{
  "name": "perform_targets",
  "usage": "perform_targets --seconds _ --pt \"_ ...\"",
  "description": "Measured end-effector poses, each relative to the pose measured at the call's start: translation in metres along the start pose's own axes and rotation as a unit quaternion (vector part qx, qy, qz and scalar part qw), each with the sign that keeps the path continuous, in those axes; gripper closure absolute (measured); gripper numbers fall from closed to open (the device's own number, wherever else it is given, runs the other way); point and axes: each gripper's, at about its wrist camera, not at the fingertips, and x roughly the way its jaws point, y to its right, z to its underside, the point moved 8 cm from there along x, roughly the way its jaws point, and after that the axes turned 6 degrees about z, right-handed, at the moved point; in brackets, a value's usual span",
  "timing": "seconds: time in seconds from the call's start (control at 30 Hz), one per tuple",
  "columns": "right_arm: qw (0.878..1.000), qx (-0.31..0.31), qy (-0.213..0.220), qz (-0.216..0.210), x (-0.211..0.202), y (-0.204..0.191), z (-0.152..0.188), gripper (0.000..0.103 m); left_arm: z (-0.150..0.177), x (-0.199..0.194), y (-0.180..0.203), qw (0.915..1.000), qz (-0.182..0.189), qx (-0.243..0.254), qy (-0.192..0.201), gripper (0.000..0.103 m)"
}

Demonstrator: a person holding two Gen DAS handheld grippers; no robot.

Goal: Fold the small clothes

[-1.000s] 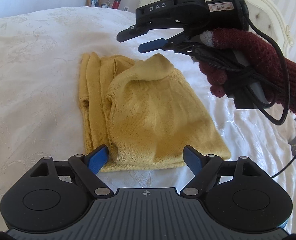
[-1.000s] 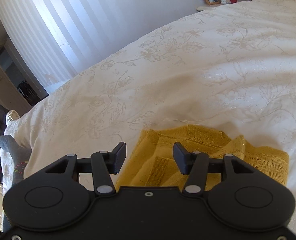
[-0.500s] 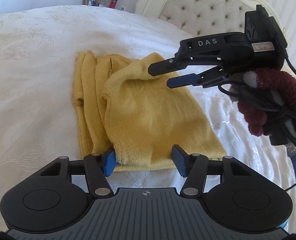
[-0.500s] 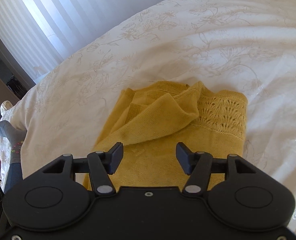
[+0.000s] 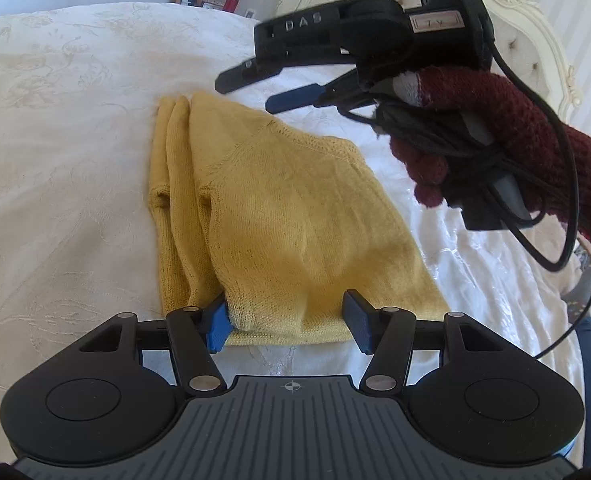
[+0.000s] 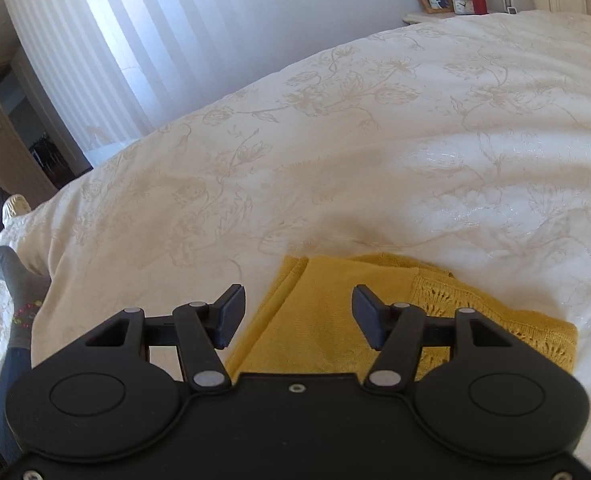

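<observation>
The raised hump at the far end of the sweater [image 5: 295,216], seen a second earlier, has been laid flat, so the sweater now lies on the bed [image 5: 55,160] as a compact folded bundle with its sleeves stacked along one side. The right gripper [image 5: 255,90], which dipped toward the sweater's far end half a second ago, has been lifted clear and is held above that end by a gloved hand [image 5: 507,148]; its jaws are apart with nothing between them. From its own camera, the right gripper [image 6: 295,316] is seen hovering over the sweater [image 6: 327,312]. The left gripper [image 5: 287,320] has been closing over the past second, and its jaws now stand half apart astride the sweater's near hem; whether the fabric is pinched cannot be told. The fold is judged nearly finished, with perhaps one more fold to come. "DAS" is read on the right gripper's arm, and a small label behind it appears to read "TY".
</observation>
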Motion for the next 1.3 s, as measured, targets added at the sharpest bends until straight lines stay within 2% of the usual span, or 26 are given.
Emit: perform_targets --seconds 0.07,0.17,0.23,0.33,0.4,0.43,0.47,0.5,0.53,0.63,0.73,0.8,0.83,0.87,0.93,1.0,1.13,1.23,1.3 --pt "0.999 -0.026 -0.013 0.029 0.001 0.0 0.009 0.039 0.001 0.0 0.0 1.0 -0.002 0.0 0.004 0.05" --pt "0.998 -0.039 -0.026 0.046 0.006 -0.005 0.015 0.039 0.001 0.0 -0.001 0.9999 -0.009 0.005 0.007 0.062" --pt "0.998 -0.033 -0.033 0.042 0.011 -0.013 0.015 0.037 0.001 -0.001 -0.002 0.9999 -0.003 0.002 0.01 0.082" --pt "0.996 -0.052 -0.054 0.05 0.022 -0.028 0.018 0.025 0.001 -0.003 -0.005 0.9998 0.009 -0.011 0.014 0.086" --pt "0.991 -0.08 -0.069 0.08 0.029 -0.034 0.024 0.027 0.0 -0.004 -0.008 0.9997 0.01 -0.014 0.017 0.089" --pt "0.988 -0.098 -0.07 0.095 0.031 -0.036 0.027 0.031 0.0 -0.005 -0.009 0.9997 0.008 -0.016 0.019 0.091" --pt "0.986 -0.113 -0.069 0.1 0.032 -0.038 0.029 0.049 0.0 -0.006 -0.01 0.9996 0.005 -0.018 0.022 0.091" --pt "0.986 -0.122 -0.064 0.098 0.031 -0.04 0.03 0.079 0.0 -0.008 -0.009 0.9994 0.004 -0.017 0.029 0.092" --pt "0.986 -0.123 -0.057 0.098 0.028 -0.042 0.03 0.083 -0.001 -0.011 -0.009 0.9992 0.002 -0.017 0.036 0.093" --pt "0.989 -0.114 -0.034 0.087 0.019 -0.047 0.023 0.087 -0.004 -0.022 -0.008 0.9982 -0.019 -0.015 0.056 0.094" --pt "0.994 -0.095 -0.023 0.054 0.011 -0.054 0.015 0.087 -0.005 -0.036 -0.013 0.9964 -0.045 -0.026 0.067 0.094" --pt "0.994 -0.094 -0.026 0.044 0.015 -0.059 0.015 0.086 -0.003 -0.037 -0.019 0.9966 -0.048 -0.039 0.055 0.093" --pt "0.994 -0.095 -0.039 0.04 0.021 -0.06 0.016 0.078 -0.001 -0.035 -0.021 0.9968 -0.047 -0.047 0.045 0.092" --pt "0.994 -0.091 -0.042 0.042 0.025 -0.059 0.018 0.075 0.001 -0.032 -0.023 0.9973 -0.043 -0.05 0.032 0.09" --pt "0.996 -0.075 -0.036 0.029 0.027 -0.055 0.02 0.052 0.004 -0.032 -0.028 0.9964 -0.045 -0.069 0.021 0.087" --pt "0.999 -0.046 -0.007 0.01 0.014 -0.047 0.018 0.045 0.002 -0.035 -0.028 0.9964 -0.045 -0.069 0.018 0.085" --pt "0.999 0.001 0.041 0.029 -0.015 -0.014 0.015 0.045 -0.008 -0.045 -0.027 0.9963 -0.074 -0.029 0.032 0.077" --pt "0.997 -0.003 0.042 0.06 -0.021 0.004 0.023 0.045 -0.013 -0.057 -0.037 0.993 -0.104 -0.02 0.053 0.065" --pt "0.996 -0.023 0.034 0.079 -0.02 0.007 0.035 0.045 -0.013 -0.061 -0.046 0.9916 -0.112 -0.026 0.06 0.064"
